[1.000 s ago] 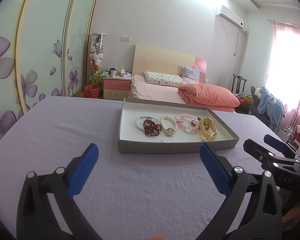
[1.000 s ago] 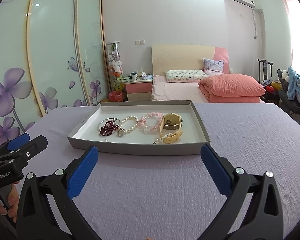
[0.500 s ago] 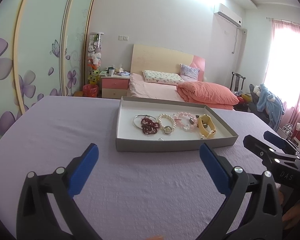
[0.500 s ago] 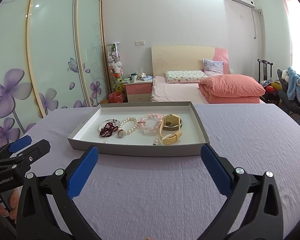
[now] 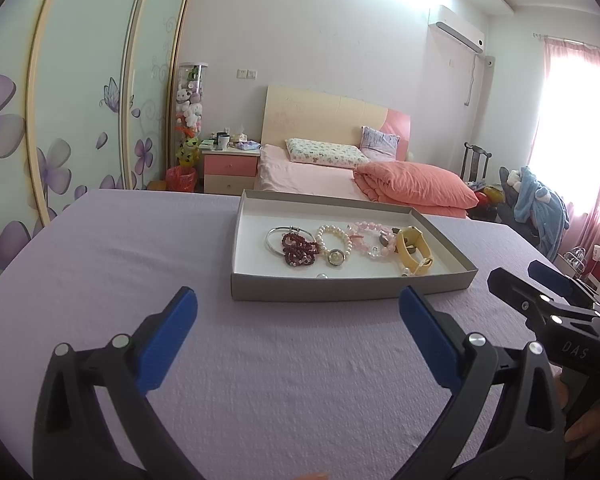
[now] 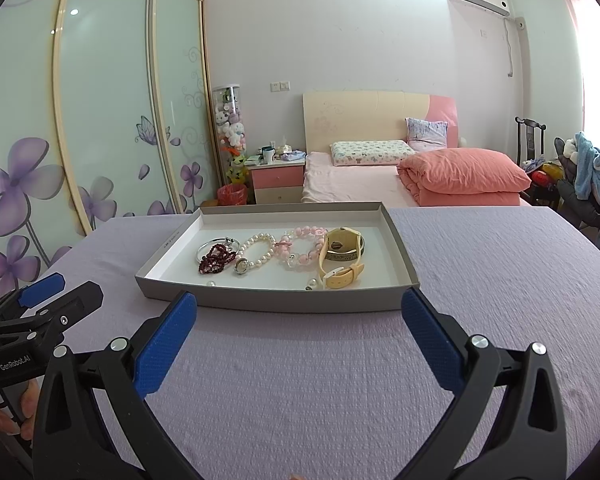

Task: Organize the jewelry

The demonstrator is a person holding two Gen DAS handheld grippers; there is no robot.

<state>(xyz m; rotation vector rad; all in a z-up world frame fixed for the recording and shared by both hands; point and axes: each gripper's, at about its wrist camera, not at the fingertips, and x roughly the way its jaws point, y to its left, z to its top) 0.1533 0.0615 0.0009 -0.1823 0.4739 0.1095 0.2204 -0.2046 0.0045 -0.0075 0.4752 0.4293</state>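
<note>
Hovering above the lavender tablecloth (image 5: 260, 380), the left gripper (image 5: 298, 308) and the right gripper (image 6: 299, 308) both hold their blue-padded fingers spread wide with nothing between them, each short of the near wall of the shallow grey tray (image 6: 284, 302). The tray sits toward the far middle of the table, its far rim close to the table's far edge, beyond which a bed (image 6: 380, 184) stands. Bare cloth stretches wide to the tray's left and right and across the whole near half, so both tools have free room on every side; in the right wrist view the left gripper shows low at the left, well apart from the tray.

Inside the tray the jewelry lies in a loose row on the white floor: a silver bangle (image 5: 274, 238) at the left with a dark red bead bracelet (image 5: 298, 250) lying over it, then a white pearl bracelet (image 5: 334, 244), a pink bead bracelet (image 5: 366, 236), and a yellow-strapped watch (image 6: 340, 256) at the right. A loose pearl (image 5: 322, 276) rests near the tray's near wall.
</note>
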